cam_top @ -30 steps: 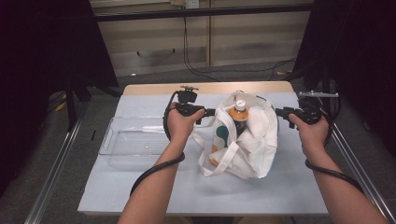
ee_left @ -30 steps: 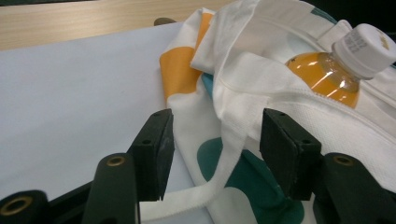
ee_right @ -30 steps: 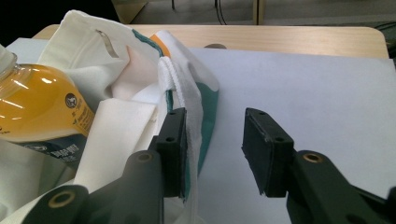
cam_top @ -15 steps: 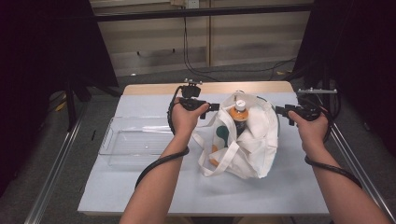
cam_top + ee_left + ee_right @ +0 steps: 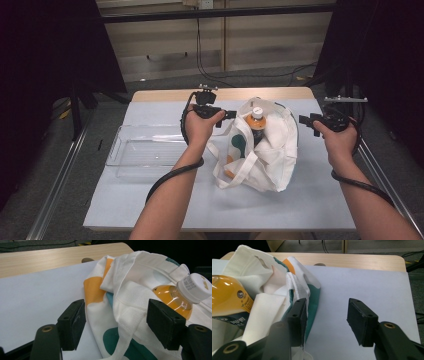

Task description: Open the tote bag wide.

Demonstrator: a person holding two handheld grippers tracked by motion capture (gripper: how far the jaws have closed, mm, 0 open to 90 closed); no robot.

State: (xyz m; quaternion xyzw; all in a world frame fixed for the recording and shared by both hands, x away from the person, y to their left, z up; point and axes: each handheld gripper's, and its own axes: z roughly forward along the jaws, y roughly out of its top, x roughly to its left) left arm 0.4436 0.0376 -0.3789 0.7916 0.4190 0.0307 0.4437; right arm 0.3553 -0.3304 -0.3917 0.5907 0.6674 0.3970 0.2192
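In the high view, a white tote bag (image 5: 260,150) with orange and teal patches is sitting on the pale table (image 5: 150,205), and a bottle (image 5: 257,120) of orange drink with a white cap is standing upright inside it. The left gripper (image 5: 231,116) is pointing at the bag's left rim, while the right gripper (image 5: 303,121) is hovering just beside the bag's right edge. A clear plastic tray (image 5: 145,155) is lying to the left of the bag, near the person's left forearm.

In the left gripper view, the jaws are standing apart, having just been opening, with a fold of the tote bag (image 5: 125,297) and its strap lying between them; the pads are not pressing on the cloth. The bottle (image 5: 182,297) is leaning out of the bag beyond the right-hand jaw.

In the right gripper view, the jaws are also gaping, having just been opening, and bare table (image 5: 362,285) is showing between them. The bag's rim (image 5: 294,287) is sitting against the outer side of the left-hand jaw, and the bottle (image 5: 229,300) is resting inside the bag.
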